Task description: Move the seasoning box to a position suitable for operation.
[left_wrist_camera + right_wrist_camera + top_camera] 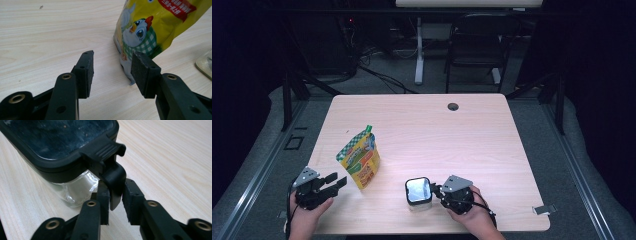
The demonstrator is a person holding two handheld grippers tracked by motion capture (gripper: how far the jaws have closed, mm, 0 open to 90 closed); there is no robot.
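Down at the bottom left of the high view, the left gripper (335, 182) sits in the person's left hand (304, 212), jaws standing apart with nothing between them, aimed at the base of the yellow snack pouch (359, 159). In the left gripper view the pouch (155, 27) with its cartoon chicken stands upright just past the pads (88, 72), one pad close to its lower corner but not pressing on it, so I'd guess it's lined up to steady the bag. Moving right, the clear container with the black lid (418, 192) sits near the bottom middle of the wooden table (437, 135), close to the front edge. Its side latch (113, 178) hangs down between the jaws of the right gripper (435, 190). There's a visible gap on one side of the tab, so the pads look loose around it rather than clamped. Seems like the idea is to work that latch so the lid can come off. The right hand (469, 210) holds it low, roughly level with the latch, which makes sense for getting at a tab on the side.
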